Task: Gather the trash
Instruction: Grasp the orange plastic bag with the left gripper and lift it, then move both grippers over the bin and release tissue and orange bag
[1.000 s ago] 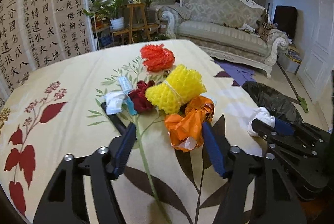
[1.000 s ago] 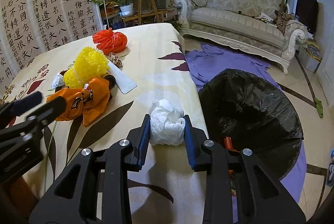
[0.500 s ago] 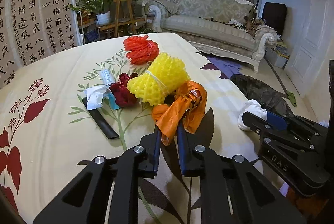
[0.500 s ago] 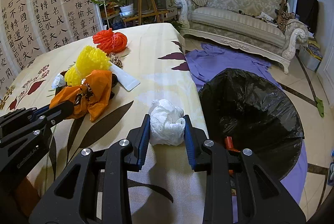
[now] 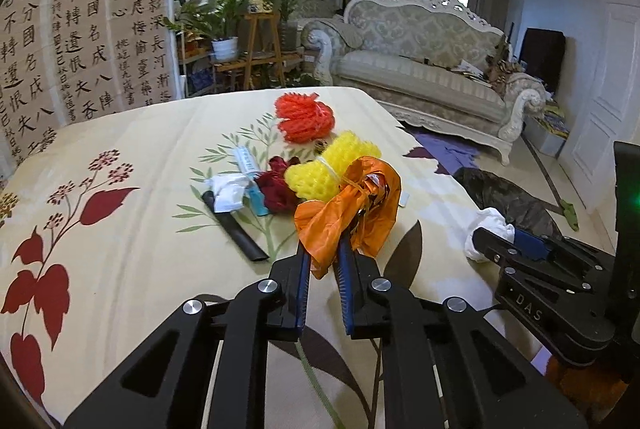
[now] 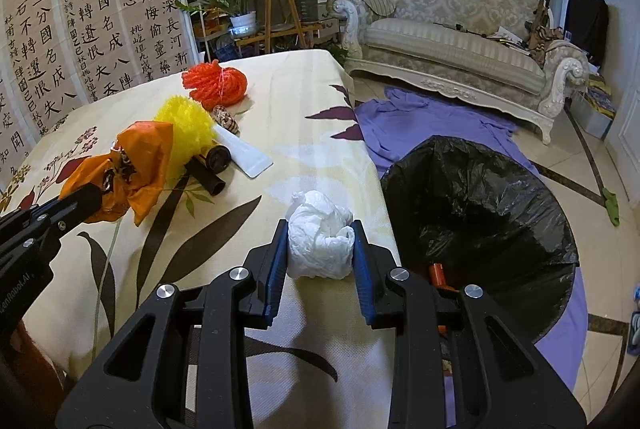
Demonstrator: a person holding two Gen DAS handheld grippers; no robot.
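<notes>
My left gripper [image 5: 325, 249] is shut on a crumpled orange plastic bag [image 5: 352, 205] and holds it lifted above the table; the bag also shows in the right wrist view [image 6: 132, 165]. My right gripper [image 6: 320, 241] is shut on a white crumpled tissue wad [image 6: 320, 241] near the table's right edge; the wad also shows in the left wrist view [image 5: 490, 229]. A black-lined trash bin [image 6: 480, 213] stands on the floor right of the table.
On the floral tablecloth [image 5: 120, 229] lie a yellow foam net [image 5: 324, 169], a red foam net [image 5: 304, 117], a dark red scrap [image 5: 276, 185], a white wrapper [image 5: 228, 193], a black tube [image 5: 236, 229] and a white scraper [image 6: 244, 153]. A purple cloth [image 6: 420, 125] and a sofa [image 6: 460, 37] lie beyond.
My left gripper closed on the orange bag and lifted it off the table. My right gripper kept hold of the tissue wad and stayed about where it was.
</notes>
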